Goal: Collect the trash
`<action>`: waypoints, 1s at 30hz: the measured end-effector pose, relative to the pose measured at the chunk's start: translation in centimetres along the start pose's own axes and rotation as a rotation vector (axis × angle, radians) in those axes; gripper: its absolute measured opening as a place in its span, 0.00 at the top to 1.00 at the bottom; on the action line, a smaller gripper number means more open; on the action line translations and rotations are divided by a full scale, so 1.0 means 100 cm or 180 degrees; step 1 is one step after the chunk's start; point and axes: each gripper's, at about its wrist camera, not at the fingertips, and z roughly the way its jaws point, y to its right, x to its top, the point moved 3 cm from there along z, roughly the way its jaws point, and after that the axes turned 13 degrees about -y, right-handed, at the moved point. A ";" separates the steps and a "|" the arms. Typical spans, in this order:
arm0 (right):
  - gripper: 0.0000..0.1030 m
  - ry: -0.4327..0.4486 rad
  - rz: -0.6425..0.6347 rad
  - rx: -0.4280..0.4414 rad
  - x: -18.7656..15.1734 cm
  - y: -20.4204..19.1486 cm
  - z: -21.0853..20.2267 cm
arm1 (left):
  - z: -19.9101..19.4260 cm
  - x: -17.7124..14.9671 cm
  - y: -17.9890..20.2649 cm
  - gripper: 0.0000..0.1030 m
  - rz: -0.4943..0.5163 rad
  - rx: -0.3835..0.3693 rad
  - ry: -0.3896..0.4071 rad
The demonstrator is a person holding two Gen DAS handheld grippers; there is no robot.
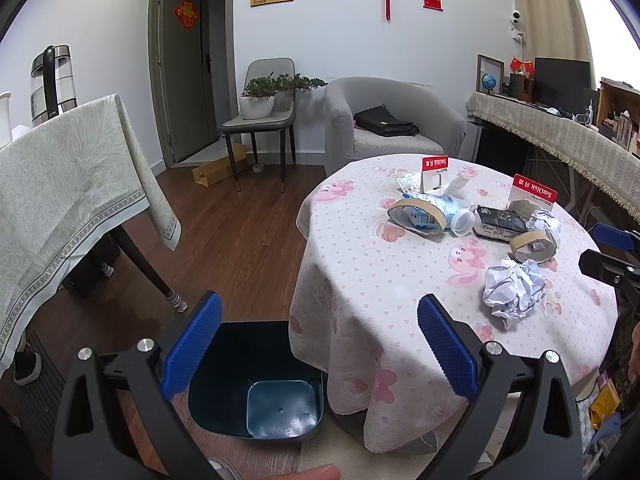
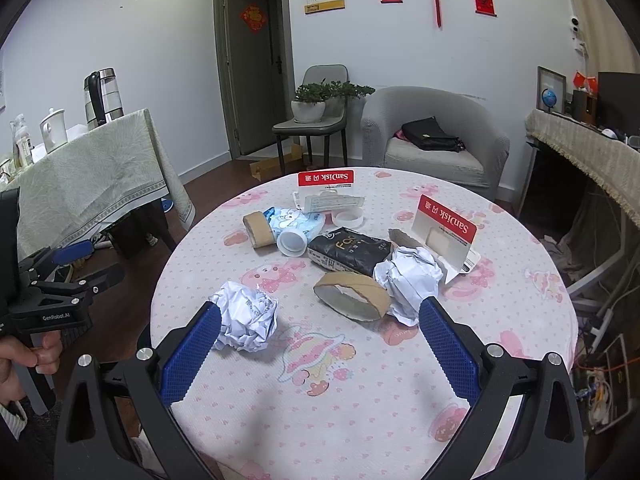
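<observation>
1. Jaws of the left gripper [image 1: 320, 344] stand wide apart with nothing between them; the dark bin [image 1: 256, 384] sits on the floor just below and between them, beside the round table [image 1: 360, 320].
2. Jaws of the right gripper [image 2: 320, 344] are likewise spread and grip nothing.
3. Crumpled paper ball [image 2: 245, 320] lies on the table just beside its left finger tip [image 2: 192, 356].
4. Ahead of its right finger lie a flattened cardboard ring [image 2: 352, 295] and a second paper ball [image 2: 410, 282].
5. Farther ahead: black packet [image 2: 348, 254], white cap [image 2: 291, 242], two red-topped cards [image 2: 444, 220].
</observation>
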 end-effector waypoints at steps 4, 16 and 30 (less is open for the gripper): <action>0.03 -0.0011 0.0000 -0.0017 0.000 0.000 0.000 | -0.002 0.001 0.003 0.03 0.0059 0.0005 0.0012; 0.03 -0.0074 -0.0028 -0.0031 0.000 -0.005 0.003 | -0.007 0.002 0.000 0.04 0.0020 -0.0082 0.0051; 0.03 -0.0135 0.0045 -0.0009 0.002 0.000 0.006 | -0.007 0.001 0.022 0.04 0.0304 -0.0265 0.0067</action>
